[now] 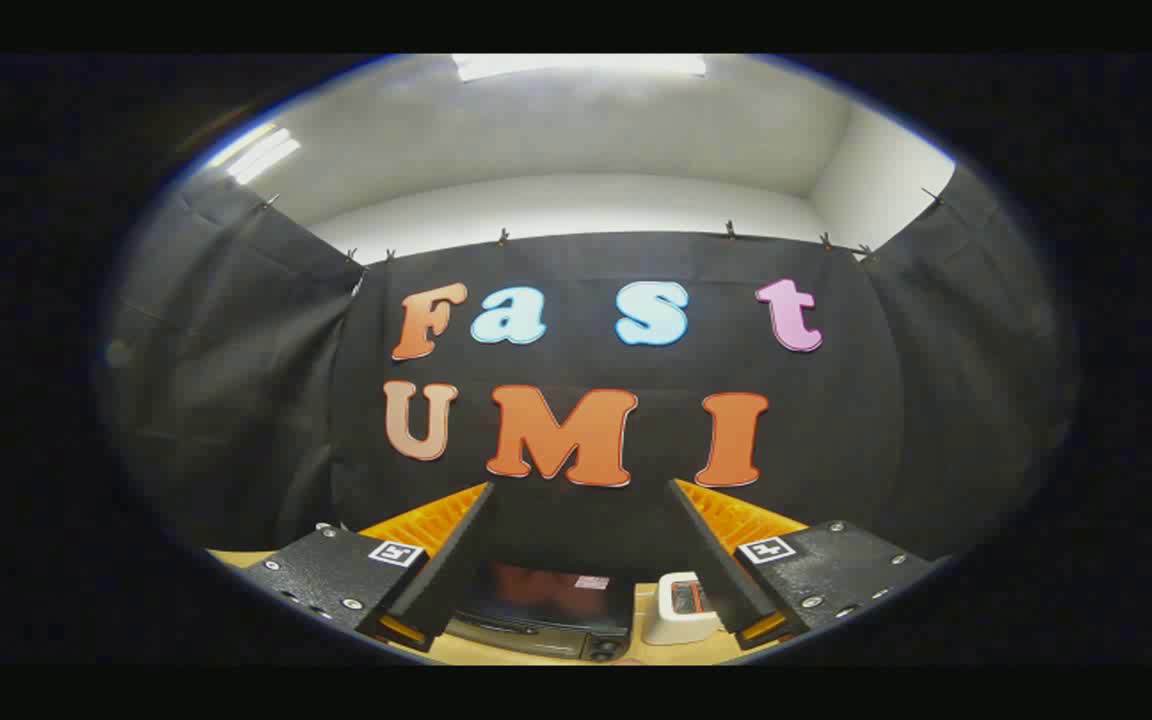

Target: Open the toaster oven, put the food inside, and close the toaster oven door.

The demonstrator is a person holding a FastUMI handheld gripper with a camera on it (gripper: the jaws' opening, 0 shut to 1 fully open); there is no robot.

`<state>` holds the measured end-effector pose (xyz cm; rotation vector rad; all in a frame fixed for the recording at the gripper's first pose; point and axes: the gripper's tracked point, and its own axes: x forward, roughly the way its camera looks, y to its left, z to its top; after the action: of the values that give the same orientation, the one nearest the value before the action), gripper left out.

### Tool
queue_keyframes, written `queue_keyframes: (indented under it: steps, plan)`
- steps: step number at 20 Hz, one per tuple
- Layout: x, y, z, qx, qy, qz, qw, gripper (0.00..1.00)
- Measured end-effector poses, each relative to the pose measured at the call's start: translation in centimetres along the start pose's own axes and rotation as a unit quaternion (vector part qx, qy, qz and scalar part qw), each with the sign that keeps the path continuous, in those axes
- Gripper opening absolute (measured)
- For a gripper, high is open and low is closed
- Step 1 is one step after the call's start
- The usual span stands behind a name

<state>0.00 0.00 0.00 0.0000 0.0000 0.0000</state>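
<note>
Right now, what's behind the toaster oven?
Behind the toaster oven hangs the booth's black cloth wall. The hand-held gripper, fingers open and holding nothing, covers the oven's sides, so anything behind those is hidden.

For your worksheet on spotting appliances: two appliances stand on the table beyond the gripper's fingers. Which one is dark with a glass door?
The toaster oven, seen between the open gripper's fingers. The small appliance beside it is white and much smaller.

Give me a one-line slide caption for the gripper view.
Open gripper held high above the table, toaster oven with door shut and small white container below.
</note>
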Motion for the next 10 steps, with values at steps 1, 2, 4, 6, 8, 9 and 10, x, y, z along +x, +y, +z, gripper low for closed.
queue_keyframes:
  steps: [1,2,4,6,8,9,10]
  plan:
    - [0.1,0.3,0.0,-0.003,0.006,0.000,1.000,0.98]
    - [0.0,0.7,0.5,-0.003,0.006,0.002,1.000,0.98]
    - [0.2,1.1,1.1,0.001,0.001,0.001,1.000,0.98]
    - [0.3,1.5,1.2,0.004,0.004,0.001,1.000,0.98]
    - [0.5,1.8,1.4,0.005,0.007,0.003,1.000,0.98]
    - [0.6,1.9,1.4,0.004,0.007,0.005,1.000,0.98]
    - [0.7,2.0,1.5,0.001,0.008,0.006,1.000,0.98]
